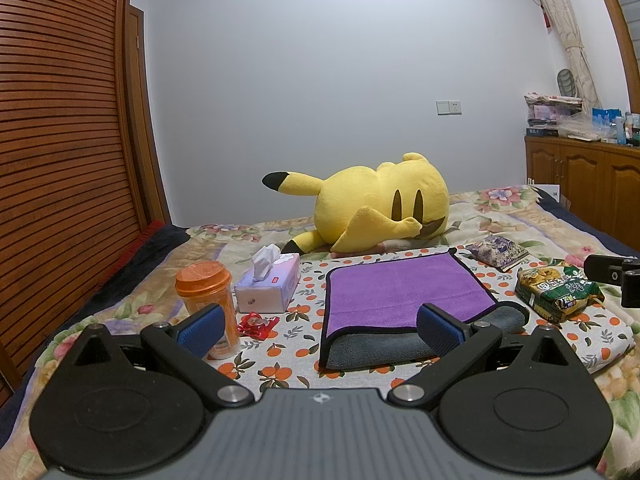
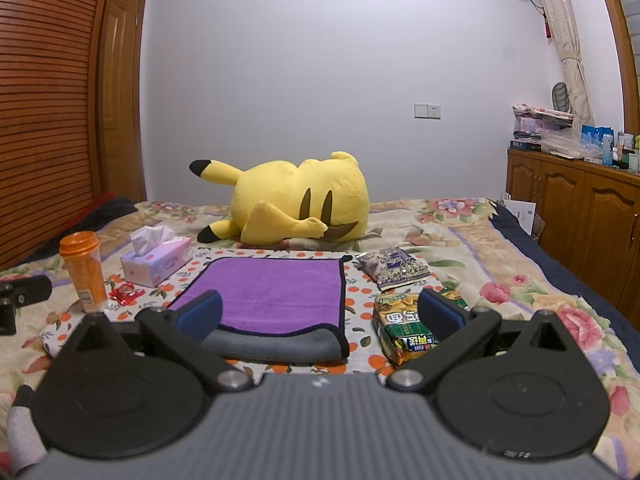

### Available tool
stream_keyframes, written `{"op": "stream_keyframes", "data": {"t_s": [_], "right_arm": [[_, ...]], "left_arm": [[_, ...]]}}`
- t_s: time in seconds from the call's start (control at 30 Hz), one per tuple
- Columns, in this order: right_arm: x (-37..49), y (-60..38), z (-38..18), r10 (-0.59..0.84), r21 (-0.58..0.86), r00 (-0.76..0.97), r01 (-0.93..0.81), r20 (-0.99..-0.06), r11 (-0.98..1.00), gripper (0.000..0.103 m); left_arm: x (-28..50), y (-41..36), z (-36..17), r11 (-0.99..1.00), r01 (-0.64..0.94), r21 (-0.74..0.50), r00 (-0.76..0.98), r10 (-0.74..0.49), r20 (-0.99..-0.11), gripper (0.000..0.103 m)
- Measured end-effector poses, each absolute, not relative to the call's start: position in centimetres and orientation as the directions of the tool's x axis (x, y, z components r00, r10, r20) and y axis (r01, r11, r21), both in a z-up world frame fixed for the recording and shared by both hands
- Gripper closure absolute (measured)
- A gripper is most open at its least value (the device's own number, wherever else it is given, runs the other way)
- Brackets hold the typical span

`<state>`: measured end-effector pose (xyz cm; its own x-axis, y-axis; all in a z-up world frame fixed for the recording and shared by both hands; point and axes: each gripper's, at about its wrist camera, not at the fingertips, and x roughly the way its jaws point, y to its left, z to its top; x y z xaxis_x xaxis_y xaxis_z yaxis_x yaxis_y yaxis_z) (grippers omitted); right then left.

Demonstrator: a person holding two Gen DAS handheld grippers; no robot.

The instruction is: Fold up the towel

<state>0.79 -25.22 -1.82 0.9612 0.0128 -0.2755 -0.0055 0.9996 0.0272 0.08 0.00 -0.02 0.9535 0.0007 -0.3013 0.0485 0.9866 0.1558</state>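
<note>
Bedroom, white wall; floral bedspread (image 1: 500,216) with an orange-print cloth (image 1: 304,344) on top. Yellow plush toy (image 1: 372,200) lies far ahead of both claws. Folded purple towel (image 1: 396,292), grey underside showing, lies flat just ahead. Left gripper (image 1: 320,328) spread wide, holding nothing, towel's near-left corner between its fingers. Right gripper (image 2: 320,316) equally wide, empty; noodle packet (image 2: 404,328) by its right finger. Tissue box (image 1: 268,284), orange cup (image 1: 208,300) to the left.
</note>
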Motion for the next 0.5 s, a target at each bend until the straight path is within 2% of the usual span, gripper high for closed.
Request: {"op": "stream_keyframes", "data": {"t_s": [0.5], "right_arm": [[0.91, -25.19, -1.68, 0.013, 0.027, 0.961, -0.006, -0.277, 1.000, 0.000]], "left_arm": [[0.07, -0.01, -0.03, 0.986, 0.049, 0.157, 0.953, 0.000, -0.303, 0.000]]}}
